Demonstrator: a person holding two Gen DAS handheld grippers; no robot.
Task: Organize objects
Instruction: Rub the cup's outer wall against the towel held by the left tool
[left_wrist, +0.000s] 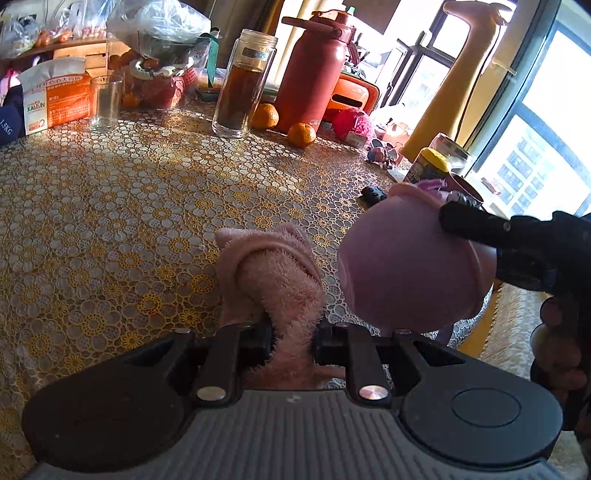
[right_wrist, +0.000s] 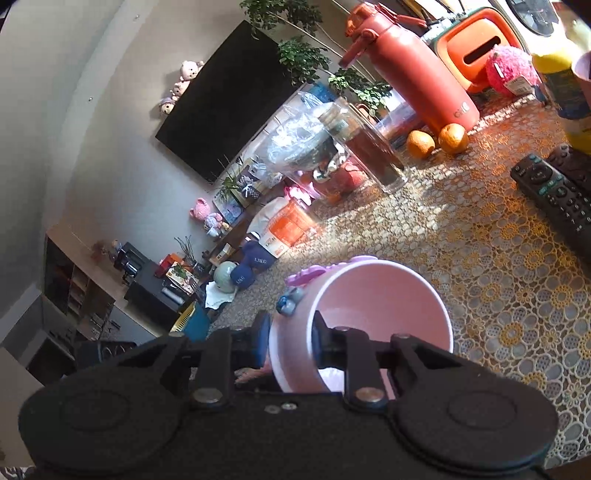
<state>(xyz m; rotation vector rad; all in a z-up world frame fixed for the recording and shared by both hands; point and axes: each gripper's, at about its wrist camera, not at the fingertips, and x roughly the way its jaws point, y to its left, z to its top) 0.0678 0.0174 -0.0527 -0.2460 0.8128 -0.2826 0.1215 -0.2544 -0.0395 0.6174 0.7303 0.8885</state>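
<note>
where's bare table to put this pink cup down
Free: the wide stretch of tablecloth between the drinking glass, the tall jar and the pink towel. Crowded: the far edge around the red flask and oranges, and near the remote.

Your two black handheld grippers

Your left gripper (left_wrist: 291, 341) has matte black fingers on linkage bars with silver round pins, two round black discs, and a grey ribbed body between them. Your right gripper (right_wrist: 290, 341) looks the same but with a black body and two small silver screws near the centre.
</note>
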